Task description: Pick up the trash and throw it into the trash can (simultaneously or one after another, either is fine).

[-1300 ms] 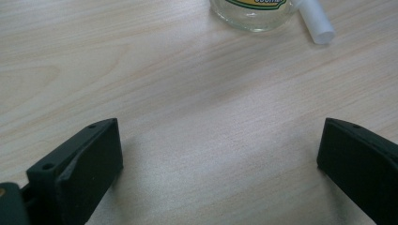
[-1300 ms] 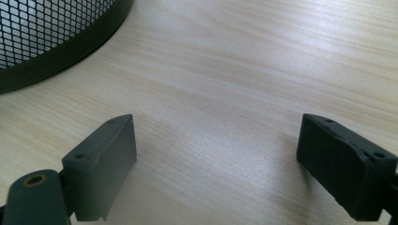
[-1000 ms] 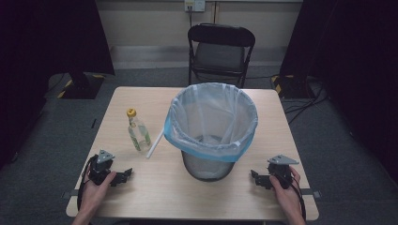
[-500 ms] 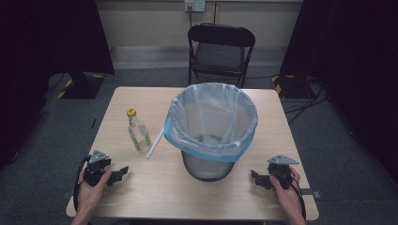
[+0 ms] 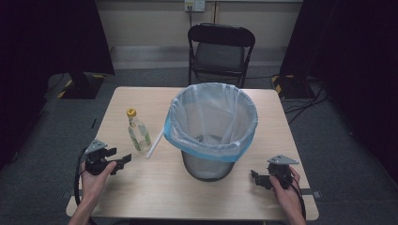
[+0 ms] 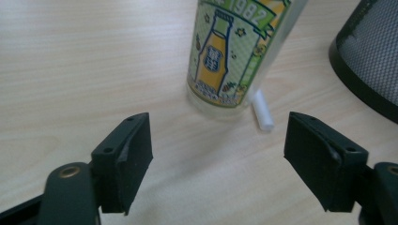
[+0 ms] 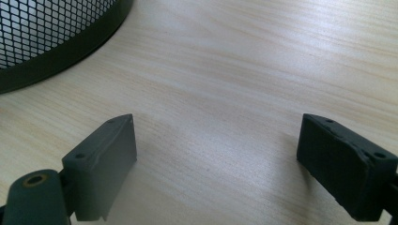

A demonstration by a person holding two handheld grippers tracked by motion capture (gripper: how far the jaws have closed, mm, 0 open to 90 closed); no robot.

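A clear bottle [image 5: 139,132] with a yellow cap and a green and yellow label stands upright on the wooden table [image 5: 141,187], left of a black mesh bin [image 5: 211,131] lined with a blue bag. A white straw [image 5: 155,144] lies between bottle and bin. My left gripper [image 5: 120,161] is open near the front left, its jaws aimed at the bottle [image 6: 237,51], a short way from it. The straw [image 6: 263,110] pokes out behind the bottle's base. My right gripper [image 5: 256,178] is open at the front right, beside the bin's base [image 7: 51,42], with nothing between its jaws.
A black folding chair [image 5: 220,49] stands behind the table's far edge. Cables trail on the dark floor at the right [image 5: 305,101]. Bare tabletop lies in front of the bin, between the two hands.
My left gripper has shifted a little forward and toward the bottle. The right gripper has stayed put.
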